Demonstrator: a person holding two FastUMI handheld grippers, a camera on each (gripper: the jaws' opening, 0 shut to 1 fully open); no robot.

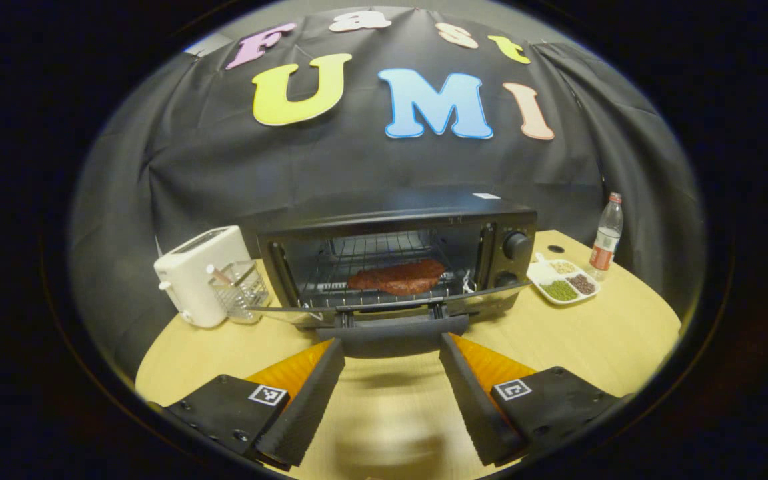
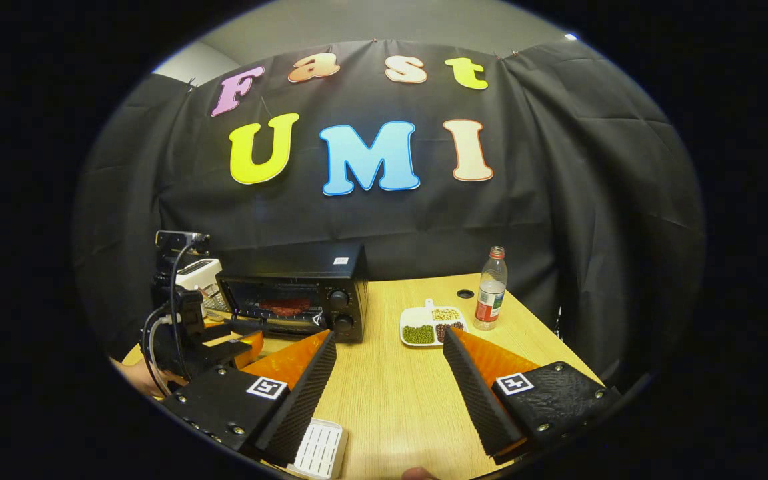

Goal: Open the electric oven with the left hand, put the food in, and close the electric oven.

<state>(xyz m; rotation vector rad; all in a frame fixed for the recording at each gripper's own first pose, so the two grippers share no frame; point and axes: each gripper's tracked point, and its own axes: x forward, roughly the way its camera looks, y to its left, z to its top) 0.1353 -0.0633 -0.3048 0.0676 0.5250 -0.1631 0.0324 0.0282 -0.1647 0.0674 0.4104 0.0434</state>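
Pale wood desk [image 1: 577, 340], black cloth wall behind. L to R in left gripper view: white toaster [image 1: 196, 273], wire basket [image 1: 241, 288], electric oven [image 1: 397, 260] w/ door [image 1: 391, 303] part-open facing the camera, divided dish [image 1: 563, 280], bottle [image 1: 606, 237]. Food [image 1: 396, 277] lies on oven rack, long axis left-right. Left claw [image 1: 392, 350] spread wide, tips beside door handle [image 1: 392, 332]. Right claw [image 2: 389, 357] released over bare desk.

The left tool [image 1: 392, 353] has orange wedges, screwed black mounts (each square-tagged) and looping cables.
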